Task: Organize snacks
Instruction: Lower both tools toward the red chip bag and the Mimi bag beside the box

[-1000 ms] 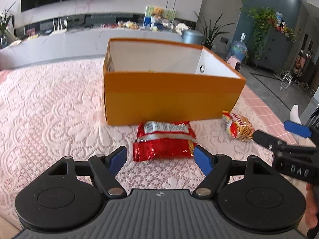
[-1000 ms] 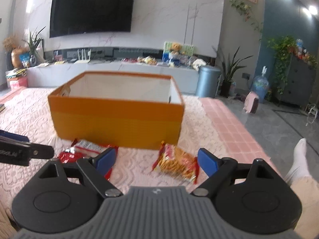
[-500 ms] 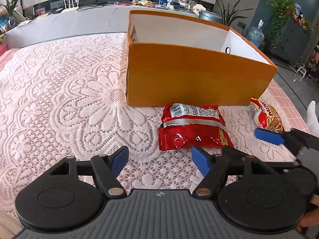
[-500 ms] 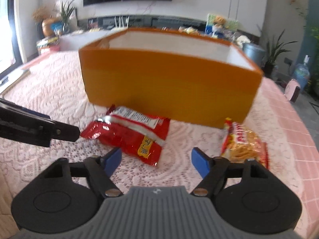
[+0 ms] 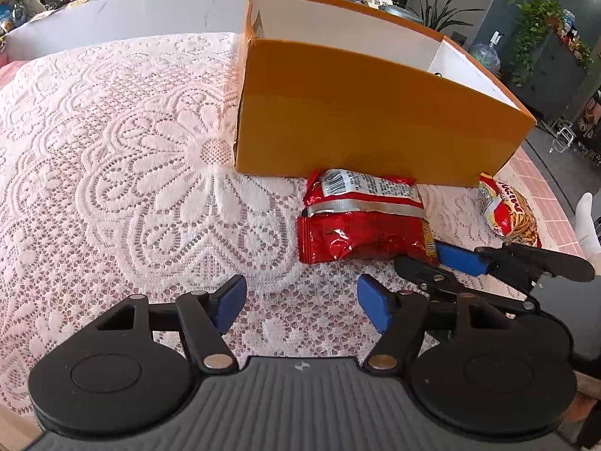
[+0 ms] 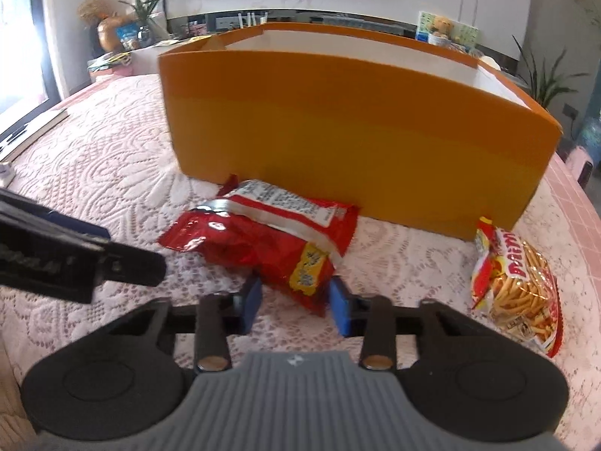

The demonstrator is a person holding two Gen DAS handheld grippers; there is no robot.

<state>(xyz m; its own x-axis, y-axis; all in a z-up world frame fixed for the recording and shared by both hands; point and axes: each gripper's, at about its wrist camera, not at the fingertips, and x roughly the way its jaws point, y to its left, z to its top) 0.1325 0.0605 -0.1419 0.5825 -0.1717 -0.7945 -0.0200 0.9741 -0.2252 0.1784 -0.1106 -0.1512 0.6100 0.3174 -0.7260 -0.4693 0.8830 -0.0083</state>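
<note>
Right claw (image 6: 293, 305) is sitting low over the bench, jaws partly closed around the near corner of the red snack bag (image 6: 263, 240). Blue pads (image 6: 251, 302) are flanking the bag's yellow-printed corner on both sides; can't tell whether they are actually touching the foil yet, so not calling it a grip. In the left wrist view the right claw (image 5: 435, 259) is coming in from the right, one blue pad lying at the bag's near right corner.

Left claw (image 5: 300, 302) is hanging open, nothing between its pads, hovering over the lace tablecloth (image 5: 124, 173) just short of the red snack bag (image 5: 362, 218) and a bit to its left. In the right wrist view its black finger (image 6: 124, 263) is poking in from the left edge, near the bag's left end but apart from it.

Red bag is lying flat, back side up with barcode showing, its far edge right against the front wall of the orange box (image 5: 375, 112). Box is standing open-topped, white inside; its contents are not showing from either camera.

Second snack, a clear-and-red pack of stick fries (image 6: 520, 289), is lying by the box's right front corner, well right of the right claw, untouched. Same pack (image 5: 509, 212) is showing at the right edge of the left wrist view.
</note>
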